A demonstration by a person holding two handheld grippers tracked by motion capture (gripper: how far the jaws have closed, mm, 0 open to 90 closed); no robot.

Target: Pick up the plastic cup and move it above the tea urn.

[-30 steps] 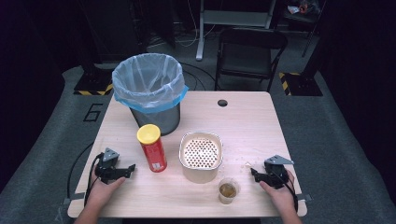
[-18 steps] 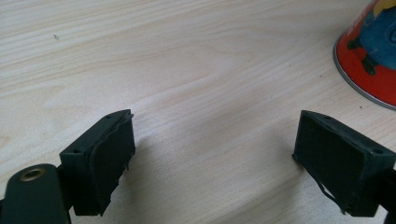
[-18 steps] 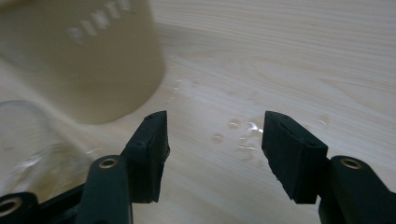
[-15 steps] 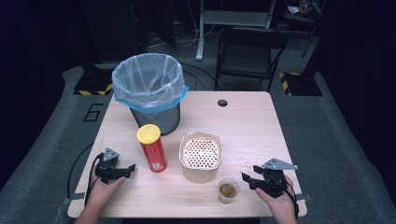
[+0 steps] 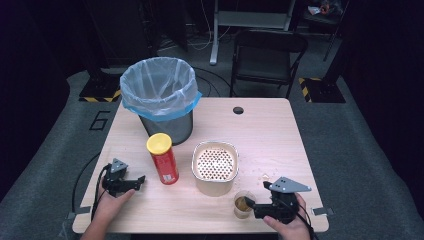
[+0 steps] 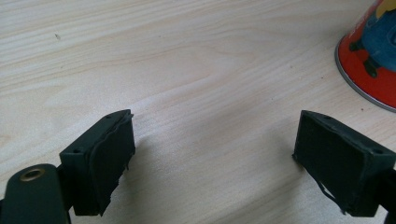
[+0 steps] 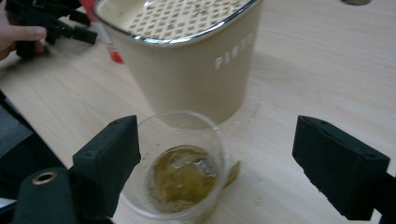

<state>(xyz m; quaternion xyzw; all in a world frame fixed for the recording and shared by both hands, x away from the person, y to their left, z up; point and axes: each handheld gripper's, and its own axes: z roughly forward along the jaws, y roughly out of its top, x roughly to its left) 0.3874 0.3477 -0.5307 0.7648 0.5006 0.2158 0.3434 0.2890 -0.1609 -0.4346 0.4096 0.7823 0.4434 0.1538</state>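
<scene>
Beside the cup point(image 5: 243, 205), the right gripper point(image 5: 256, 206) has just spread wide, nothing gripped, ready to grasp it.

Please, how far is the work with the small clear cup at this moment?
Done: nothing visibly. The clear cup stands with brownish liquid inside, beside the beige strainer container. In hand: the right gripper, its jaws just opened wide, reaches around the cup without pressing it. Left: gripping and lifting. The left gripper rests open near the red can.
</scene>
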